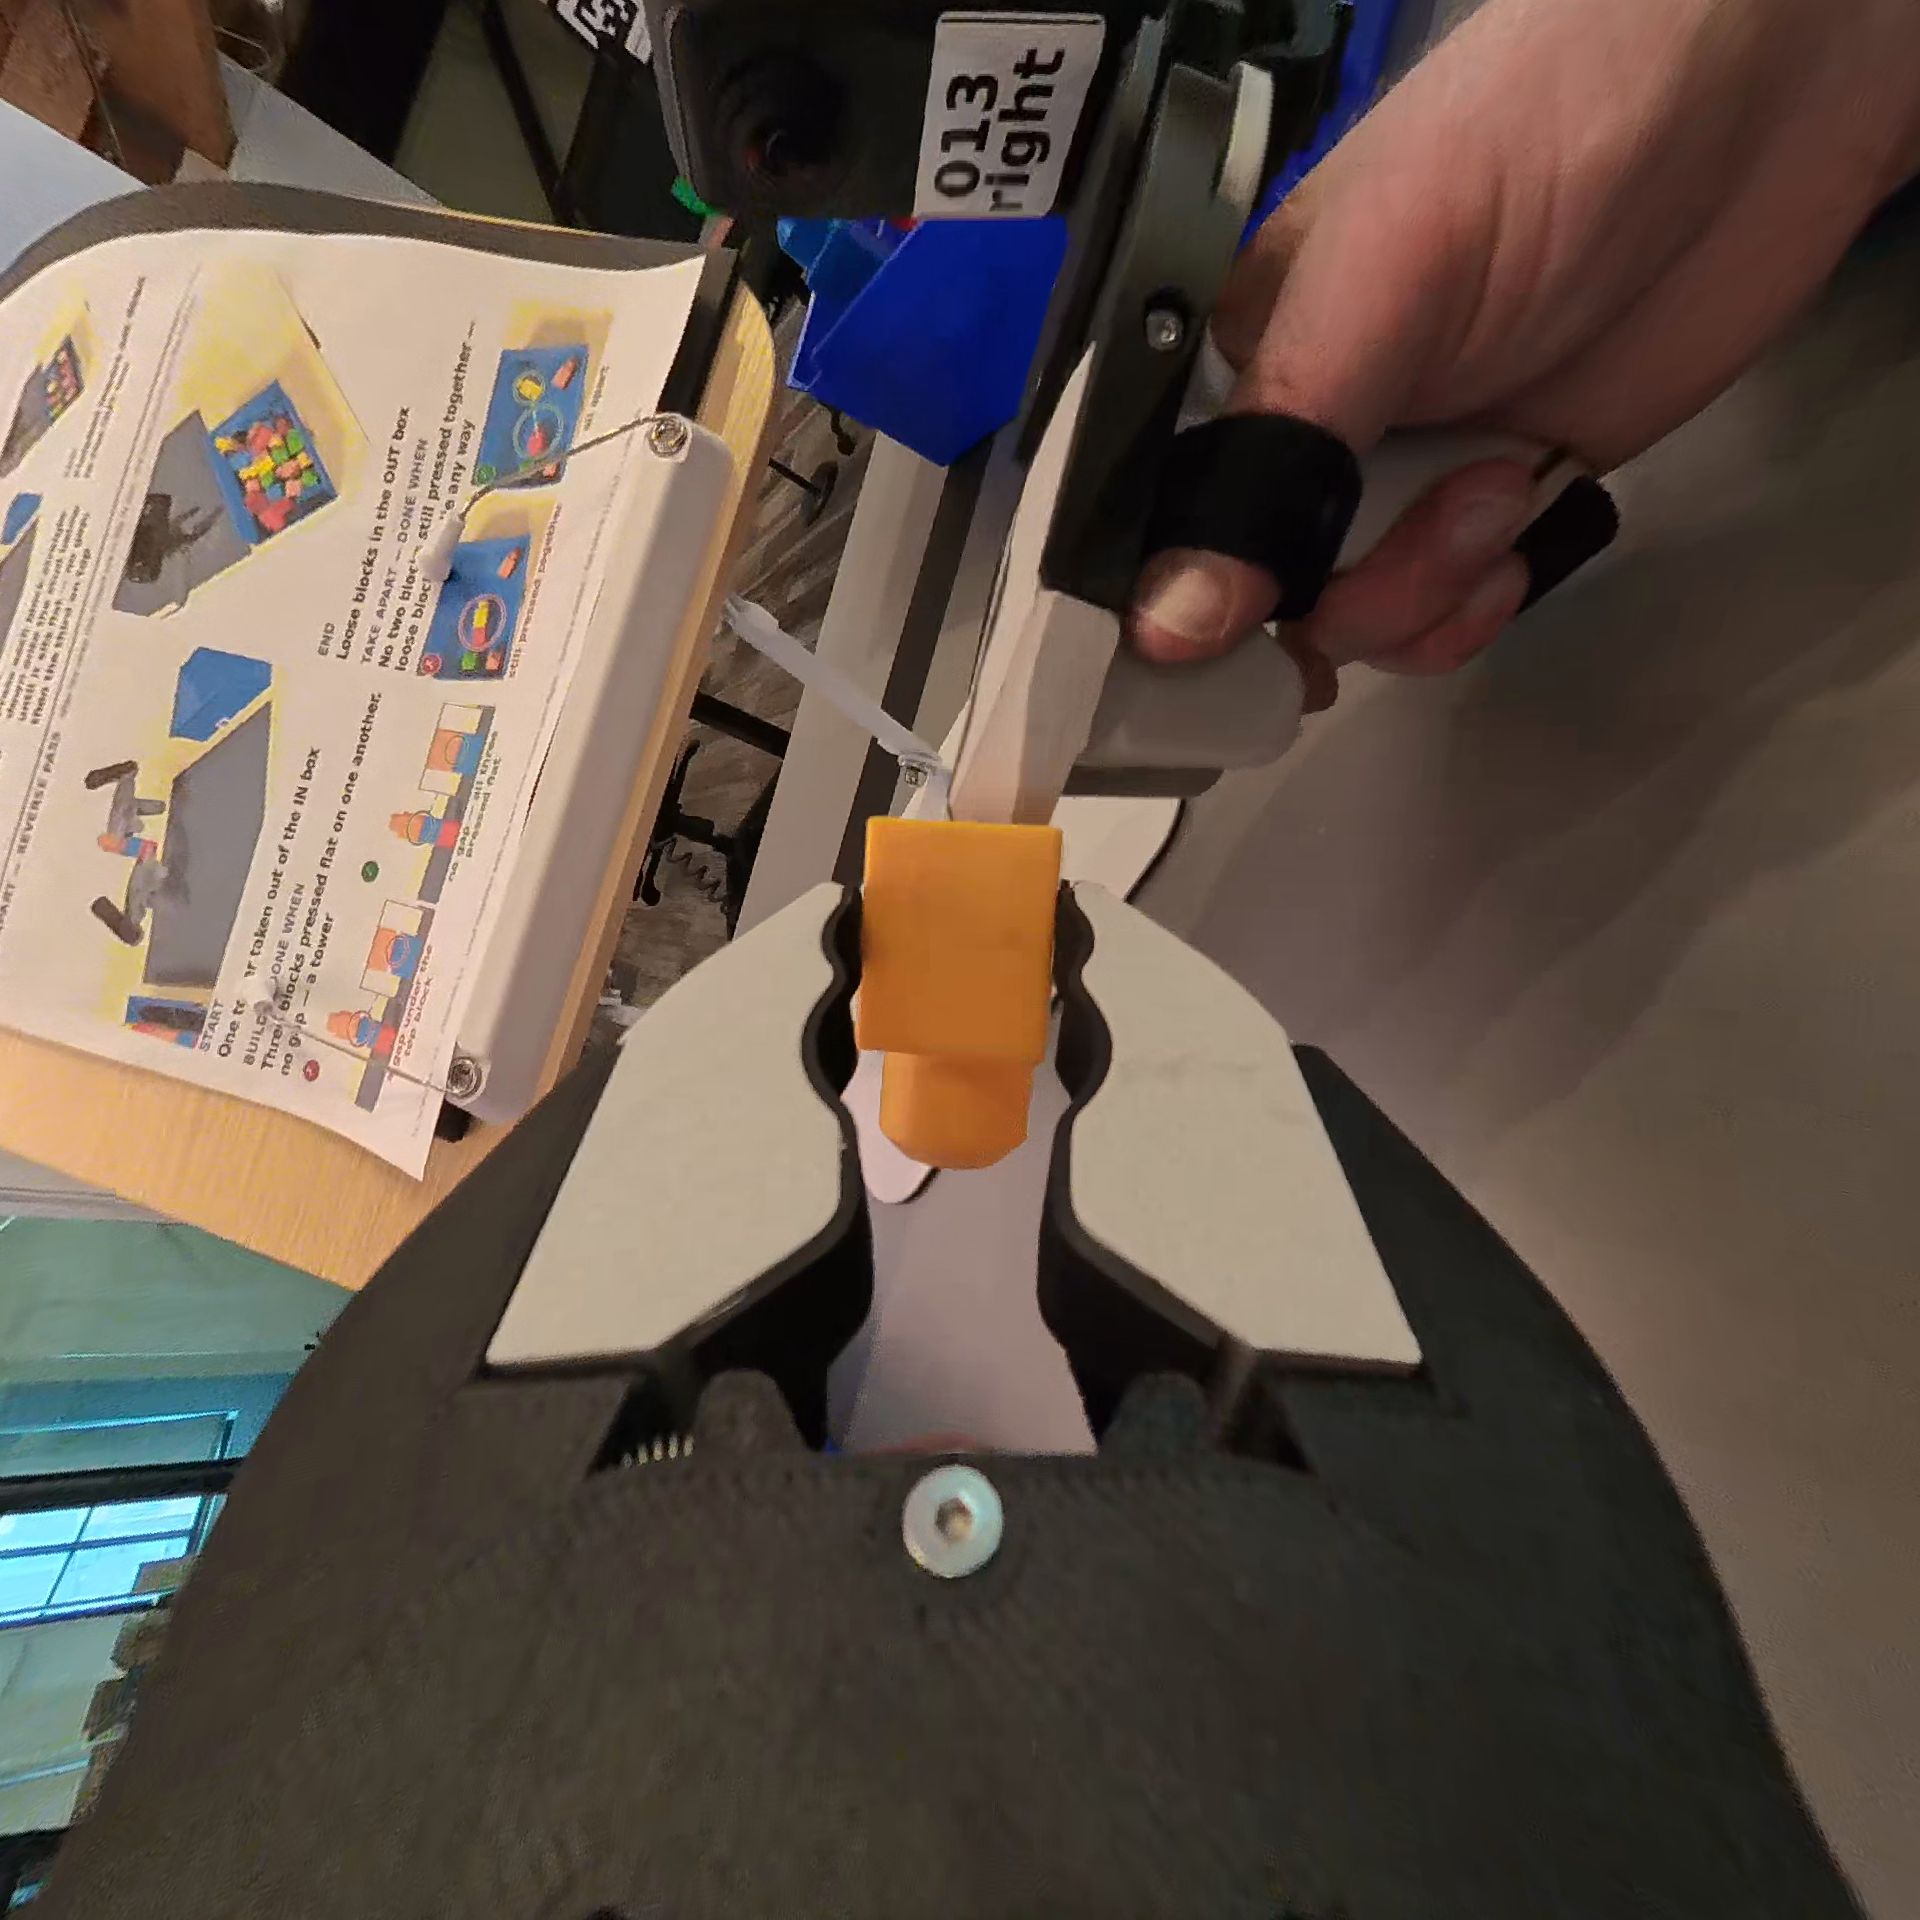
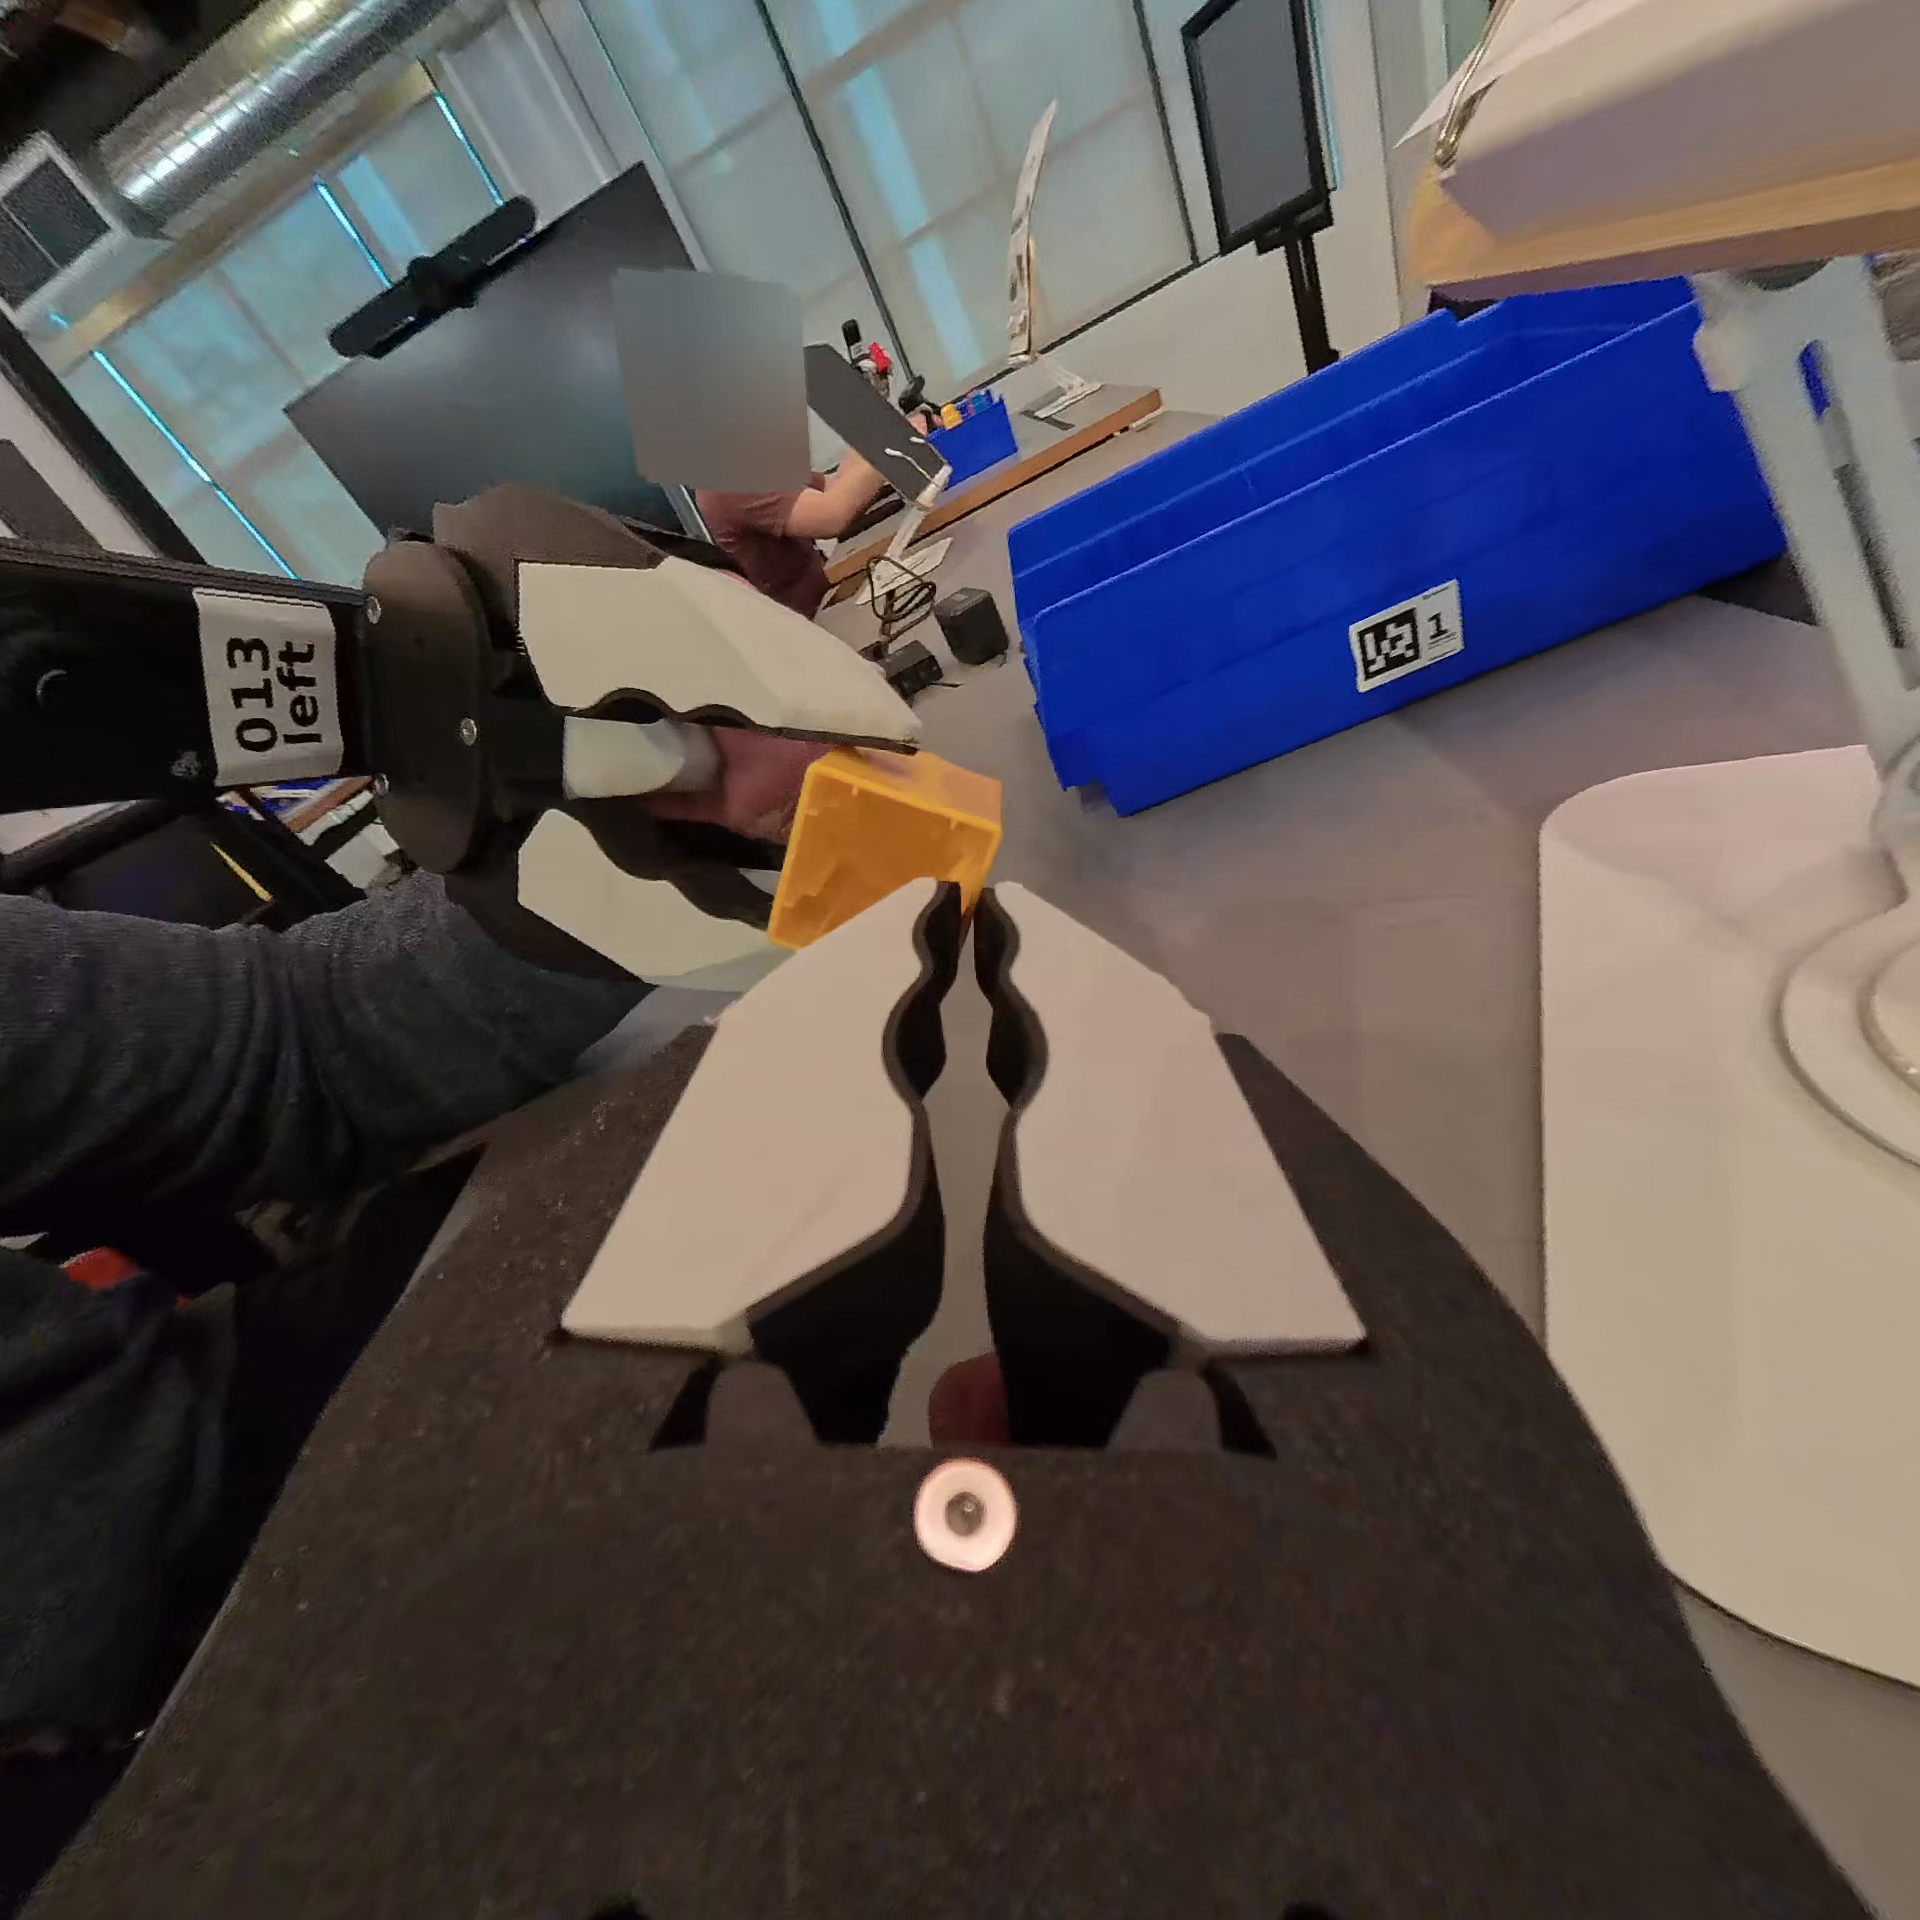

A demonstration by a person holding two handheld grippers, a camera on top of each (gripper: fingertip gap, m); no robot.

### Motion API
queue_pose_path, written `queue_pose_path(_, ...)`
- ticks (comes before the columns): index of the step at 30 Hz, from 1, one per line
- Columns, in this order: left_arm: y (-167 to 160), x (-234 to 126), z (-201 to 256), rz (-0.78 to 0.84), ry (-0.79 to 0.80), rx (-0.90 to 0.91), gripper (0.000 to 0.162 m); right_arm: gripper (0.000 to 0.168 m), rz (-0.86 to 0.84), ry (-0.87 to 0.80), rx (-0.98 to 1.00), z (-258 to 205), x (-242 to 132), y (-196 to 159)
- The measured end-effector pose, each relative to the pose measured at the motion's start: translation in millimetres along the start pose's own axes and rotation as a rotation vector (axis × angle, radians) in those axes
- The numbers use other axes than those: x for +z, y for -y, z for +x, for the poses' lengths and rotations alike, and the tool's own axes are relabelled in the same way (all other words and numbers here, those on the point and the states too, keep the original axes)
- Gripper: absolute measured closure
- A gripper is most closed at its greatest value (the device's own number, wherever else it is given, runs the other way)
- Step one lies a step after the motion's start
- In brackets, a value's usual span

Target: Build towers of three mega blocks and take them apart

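Note:
One orange mega block (image 1: 951, 956) is held in the air above the grey table, its stud pointing toward the left wrist camera. My left gripper (image 1: 956, 909) is shut on its two sides. In the right wrist view the block (image 2: 883, 831) shows its hollow underside. My right gripper (image 2: 968, 896) is nearly closed, its tips at the block's lower corner with a sliver of orange between them. In the left wrist view the right gripper (image 1: 1000, 805) comes down from above and meets the block's far edge. No other blocks are in view.
A blue bin (image 2: 1351, 582) with a marker tag stands on the grey table (image 2: 1299, 935) beyond the grippers. An instruction sheet on a wooden clipboard stand (image 1: 260, 623) is at left, and its white base (image 2: 1714, 1195) is at right. A person sits at a far table. The grippers are tip to tip, or close to it.

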State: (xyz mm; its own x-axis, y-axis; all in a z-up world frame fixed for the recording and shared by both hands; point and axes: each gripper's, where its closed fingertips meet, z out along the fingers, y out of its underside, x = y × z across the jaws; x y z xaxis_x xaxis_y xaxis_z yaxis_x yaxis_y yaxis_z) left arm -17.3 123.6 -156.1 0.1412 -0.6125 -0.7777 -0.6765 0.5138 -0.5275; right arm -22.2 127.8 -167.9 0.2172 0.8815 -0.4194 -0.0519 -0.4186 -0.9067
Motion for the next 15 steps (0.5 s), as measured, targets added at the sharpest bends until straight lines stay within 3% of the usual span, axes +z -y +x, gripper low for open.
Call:
queue_pose_path(3,2,3,-1,0.019,-0.001,-0.05,0.125,0.167,0.037,-0.049,-0.043,4,-5,7)
queue_pose_path(5,0,3,-7,0.028,0.017,-0.138,0.114,0.167,0.071,-0.093,-0.102,7,-11,15)
queue_pose_path(8,-3,-3,-20,0.123,-0.013,-0.444,0.105,0.167,0.114,-0.14,-0.238,6,-19,25)
queue_pose_path(11,-4,-8,-21,0.264,-0.193,-0.834,0.101,0.167,0.13,-0.152,-0.427,-1,-24,29)
queue_pose_path(15,8,-13,-9,0.434,-0.544,-1.18,0.101,0.167,0.144,-0.14,-0.561,-11,-25,31)
